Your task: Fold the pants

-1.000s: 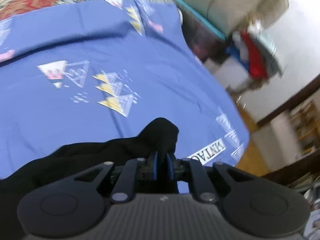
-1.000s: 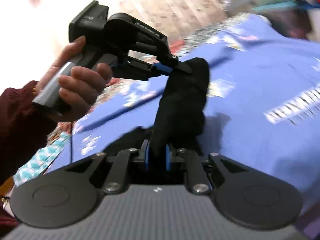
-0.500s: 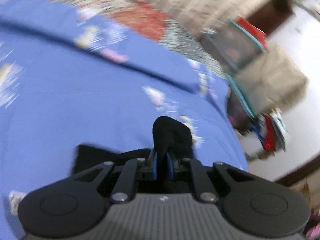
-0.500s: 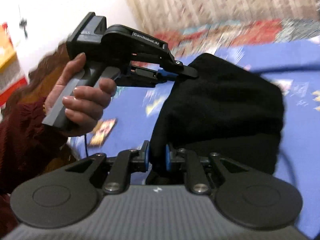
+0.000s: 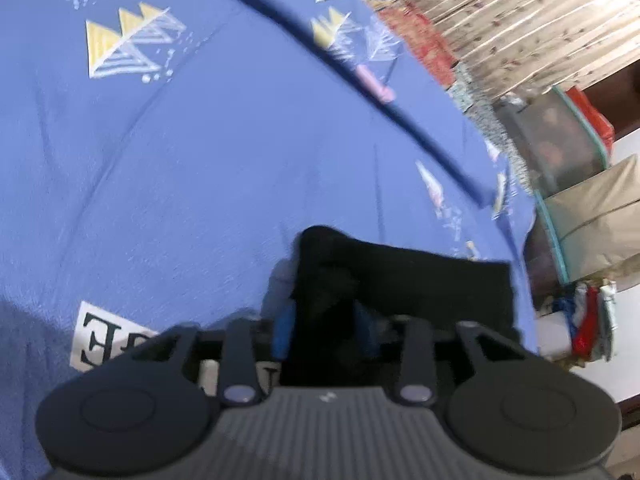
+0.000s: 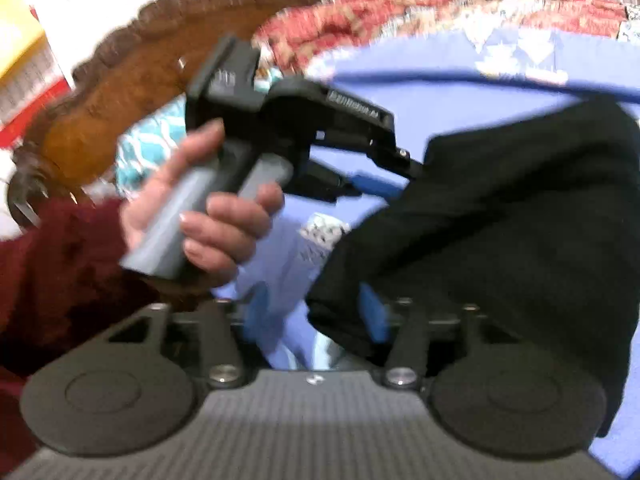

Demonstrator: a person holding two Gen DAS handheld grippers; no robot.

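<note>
Since a second ago both grippers have swung across the bed, and both pairs of jaws, then pinched tight on black cloth, have just been opening. The one pair of pants [image 5: 404,280] now lies as a folded black bundle on the blue sheet [image 5: 180,184], near the bed's right edge in the left wrist view. The left gripper [image 5: 326,328] has its blue fingers [image 5: 283,332] spread, with a fold of the pants lying loose between them; whether a pad touches the cloth I cannot tell. The right gripper [image 6: 316,320] is likewise spread, its right finger against the pants' [image 6: 500,232] edge and its left finger over bare sheet. In the right wrist view a hand [image 6: 204,216] in a dark red sleeve [image 6: 60,280] holds the left gripper's grey handle, and that tool's side bears a white label too blurred to read. The sheet carries a white patch [image 5: 108,336] with black letters, of which an "E" shows; the rest is hidden by the gripper. Printed triangle motifs in yellow and white dot the sheet. Beyond lie a red patterned blanket [image 6: 360,20], a carved wooden headboard [image 6: 120,64], a curtain [image 5: 520,12] and storage bags [image 5: 568,152].
</note>
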